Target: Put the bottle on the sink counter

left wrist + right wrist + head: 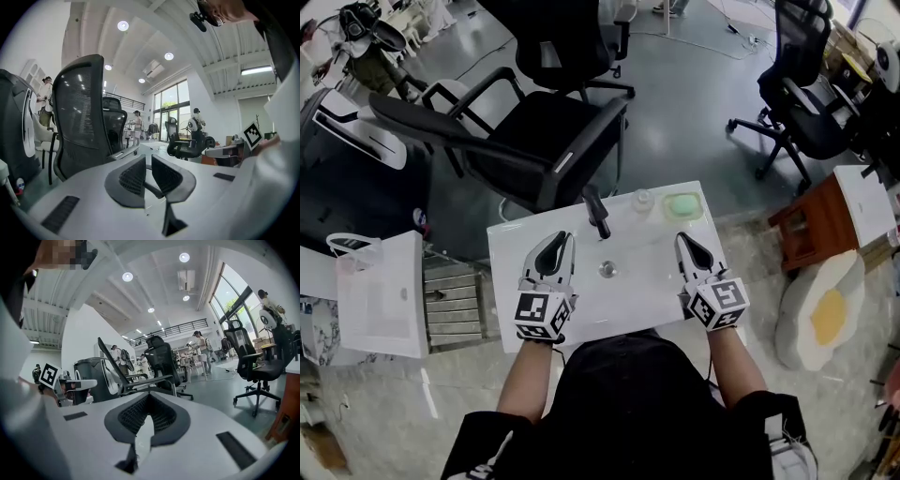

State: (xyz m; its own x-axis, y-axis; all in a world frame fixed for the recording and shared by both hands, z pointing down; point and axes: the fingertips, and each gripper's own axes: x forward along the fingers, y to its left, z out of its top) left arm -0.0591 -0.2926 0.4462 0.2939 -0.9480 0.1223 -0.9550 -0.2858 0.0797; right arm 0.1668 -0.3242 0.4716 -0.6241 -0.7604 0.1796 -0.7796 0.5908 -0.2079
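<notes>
A small clear bottle (pixel 642 200) stands at the back of the white sink counter (pixel 525 239), between the black faucet (pixel 597 214) and a green soap dish (pixel 682 204). My left gripper (pixel 558 240) rests over the counter's left part, well short of the bottle; its jaws are shut with nothing between them (pixel 148 158). Over the right part lies my right gripper (pixel 682 239), just in front of the soap dish. It is shut and empty too (pixel 148 397). The round drain (pixel 607 269) lies between the two grippers. Neither gripper view shows the bottle.
A black office chair (pixel 534 141) stands right behind the counter, and another one (pixel 806 103) is at the far right. A white box (pixel 380 295) sits to the left. A wooden stool (pixel 816 225) and an egg-shaped cushion (pixel 825 314) are to the right.
</notes>
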